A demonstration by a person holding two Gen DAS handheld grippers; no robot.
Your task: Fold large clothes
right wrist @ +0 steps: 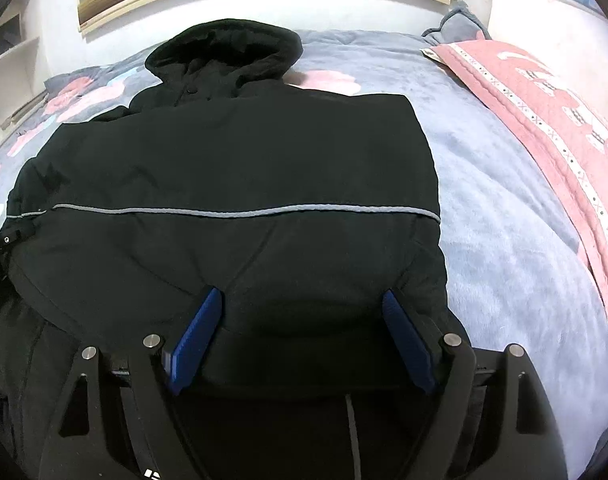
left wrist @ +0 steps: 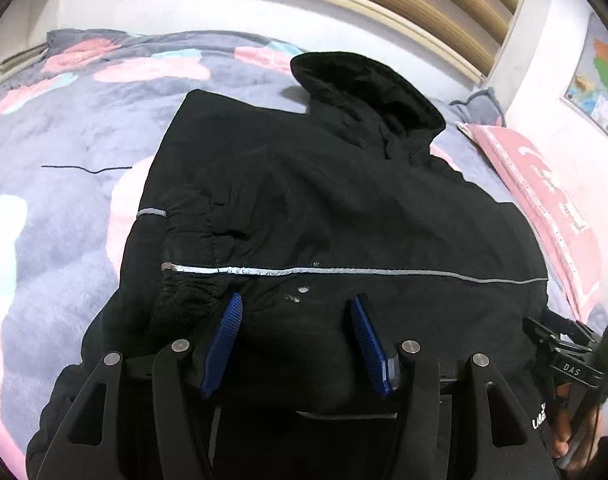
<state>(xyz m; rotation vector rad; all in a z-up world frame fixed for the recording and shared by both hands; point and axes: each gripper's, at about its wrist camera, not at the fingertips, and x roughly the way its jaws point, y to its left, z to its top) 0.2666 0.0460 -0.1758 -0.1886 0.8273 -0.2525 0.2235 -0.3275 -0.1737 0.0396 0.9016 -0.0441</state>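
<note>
Since the black jacket (left wrist: 324, 208) looks padded and floppy (probably bulky), pinch its hem beneath both spread, empty tongs: left tongs (left wrist: 296, 308), right tongs (right wrist: 302, 300).

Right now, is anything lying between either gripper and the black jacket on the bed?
Nothing visible. The left gripper and right gripper both hover with jaws apart right over the jacket, bare fabric beneath them. The pink pillow lies off to the side.
</note>
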